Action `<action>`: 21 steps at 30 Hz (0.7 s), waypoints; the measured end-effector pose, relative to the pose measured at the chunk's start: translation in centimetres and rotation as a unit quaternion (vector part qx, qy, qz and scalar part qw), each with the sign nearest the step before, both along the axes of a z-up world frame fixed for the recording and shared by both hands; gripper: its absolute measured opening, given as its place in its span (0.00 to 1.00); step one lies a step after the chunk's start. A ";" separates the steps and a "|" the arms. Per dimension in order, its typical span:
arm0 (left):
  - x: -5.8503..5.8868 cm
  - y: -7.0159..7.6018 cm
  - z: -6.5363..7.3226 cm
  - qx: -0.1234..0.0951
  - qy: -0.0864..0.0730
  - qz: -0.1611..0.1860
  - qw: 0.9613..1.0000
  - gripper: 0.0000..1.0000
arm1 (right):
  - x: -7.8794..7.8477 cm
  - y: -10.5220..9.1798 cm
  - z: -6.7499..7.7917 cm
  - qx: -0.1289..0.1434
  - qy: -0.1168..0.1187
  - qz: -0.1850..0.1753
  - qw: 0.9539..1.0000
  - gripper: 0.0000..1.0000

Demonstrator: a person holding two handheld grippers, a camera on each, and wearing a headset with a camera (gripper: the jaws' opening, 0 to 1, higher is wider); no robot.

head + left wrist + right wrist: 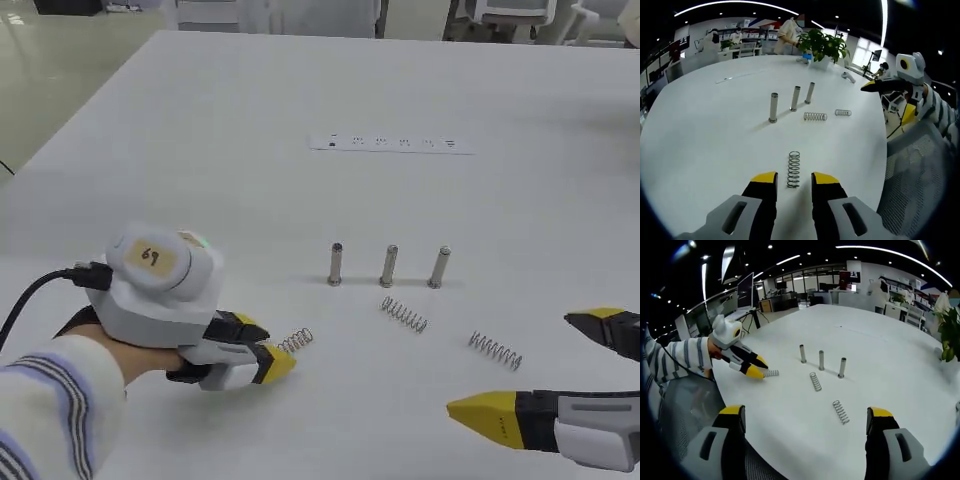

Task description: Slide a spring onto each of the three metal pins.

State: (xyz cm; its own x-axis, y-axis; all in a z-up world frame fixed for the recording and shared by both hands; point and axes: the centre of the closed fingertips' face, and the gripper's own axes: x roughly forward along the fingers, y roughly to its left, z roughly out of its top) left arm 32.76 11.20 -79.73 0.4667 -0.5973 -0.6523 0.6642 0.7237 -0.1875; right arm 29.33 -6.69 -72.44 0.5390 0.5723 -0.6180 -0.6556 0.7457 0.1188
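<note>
Spring [793, 170] lies flat on the table [715, 130], its near end between the parted jaws of the left gripper [268, 345]. Long axis runs along the jaws, toward the pins [795, 98]. Right gripper [806, 414] gapes wide, farther off.

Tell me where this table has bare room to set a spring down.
Bare table lies between the power strip and the three pins, and left of the pins, beyond the left gripper. It is crowded in front of the pins: three springs lie there between the left gripper and the right gripper.
</note>
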 end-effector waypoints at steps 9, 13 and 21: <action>-0.4 -0.1 -0.2 -0.009 -0.001 0.001 1.000 0.13 | -0.1 -0.1 -0.3 -0.004 0.005 0.000 1.000 1.00; -0.6 -0.2 -0.4 -0.007 -0.002 -0.001 1.000 0.12 | -0.3 -0.1 -0.4 -0.008 0.006 0.003 1.000 1.00; -0.3 -0.3 -1.1 0.017 -0.013 -0.010 1.000 0.06 | -0.5 -0.5 -0.7 -0.009 0.014 -0.001 1.000 1.00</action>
